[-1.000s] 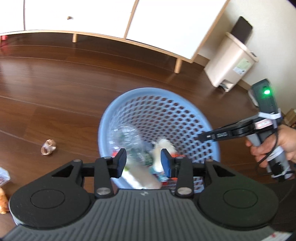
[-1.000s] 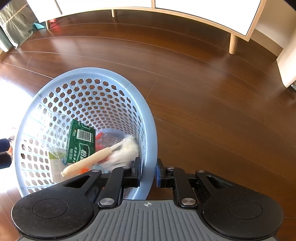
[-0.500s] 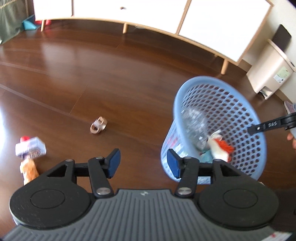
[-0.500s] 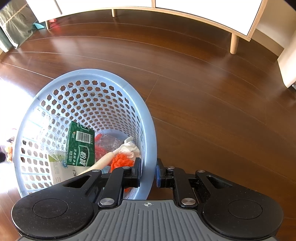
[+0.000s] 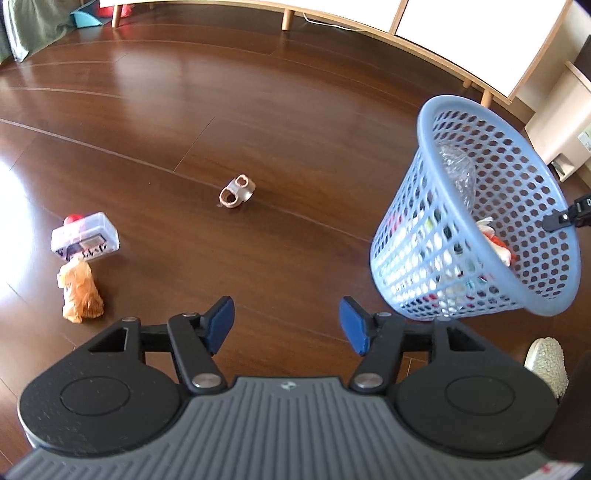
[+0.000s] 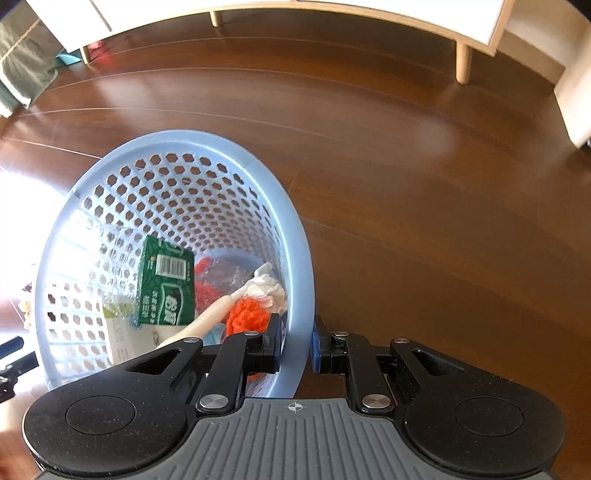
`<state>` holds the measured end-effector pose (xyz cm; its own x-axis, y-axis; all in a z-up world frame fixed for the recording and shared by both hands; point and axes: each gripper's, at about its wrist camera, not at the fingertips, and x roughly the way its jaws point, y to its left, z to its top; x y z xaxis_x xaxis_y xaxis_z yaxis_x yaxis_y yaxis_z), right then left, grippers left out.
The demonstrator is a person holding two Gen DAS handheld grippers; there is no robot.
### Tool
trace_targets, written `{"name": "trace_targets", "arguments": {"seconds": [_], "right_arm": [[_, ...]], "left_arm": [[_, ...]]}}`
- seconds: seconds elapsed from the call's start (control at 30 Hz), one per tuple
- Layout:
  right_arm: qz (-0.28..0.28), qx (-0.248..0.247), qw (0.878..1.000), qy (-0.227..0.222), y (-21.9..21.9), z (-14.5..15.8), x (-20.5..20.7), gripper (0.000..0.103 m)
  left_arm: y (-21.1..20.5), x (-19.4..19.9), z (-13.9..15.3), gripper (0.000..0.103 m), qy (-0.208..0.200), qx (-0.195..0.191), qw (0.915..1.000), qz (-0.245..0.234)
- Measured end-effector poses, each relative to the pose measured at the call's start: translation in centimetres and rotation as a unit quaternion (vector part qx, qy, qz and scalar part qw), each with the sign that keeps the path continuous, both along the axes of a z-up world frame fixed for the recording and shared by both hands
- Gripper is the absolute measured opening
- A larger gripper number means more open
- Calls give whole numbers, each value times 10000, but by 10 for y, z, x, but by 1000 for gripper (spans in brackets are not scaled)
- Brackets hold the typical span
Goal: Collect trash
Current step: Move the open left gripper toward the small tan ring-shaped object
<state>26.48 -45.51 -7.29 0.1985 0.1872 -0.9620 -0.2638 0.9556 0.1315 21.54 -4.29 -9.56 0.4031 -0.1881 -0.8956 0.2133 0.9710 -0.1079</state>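
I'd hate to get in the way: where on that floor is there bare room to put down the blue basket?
Bare wood floor runs from the brown scrap back to the white cabinet, and between the scrap and the blue basket. The left side is crowded: a clear plastic box beside an orange wrapper.
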Motion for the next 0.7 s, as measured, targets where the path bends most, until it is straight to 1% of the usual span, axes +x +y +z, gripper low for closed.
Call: {"name": "trace_targets", "arguments": {"seconds": [0.1, 0.2, 0.43, 0.6, 0.7], "right_arm": [[-63, 78, 9997, 228, -6, 2, -2, 13], [-47, 157, 9992, 360, -10, 2, -9, 14], [-239, 415, 9977, 478, -12, 5, -16, 15], [-221, 377, 9975, 547, -9, 5, -12, 15], [-205, 407, 9969, 645, -13, 4, -10, 15]], "left_arm": [[2, -5, -3, 58, 71, -30, 10000, -3], [2, -9, -6, 58, 121, -36, 9999, -37], [4, -16, -8, 58, 134, -76, 9998, -115], [6, -18, -12, 60, 70, -63, 9998, -151], [7, -18, -20, 61, 90, -71, 9998, -179]]}}
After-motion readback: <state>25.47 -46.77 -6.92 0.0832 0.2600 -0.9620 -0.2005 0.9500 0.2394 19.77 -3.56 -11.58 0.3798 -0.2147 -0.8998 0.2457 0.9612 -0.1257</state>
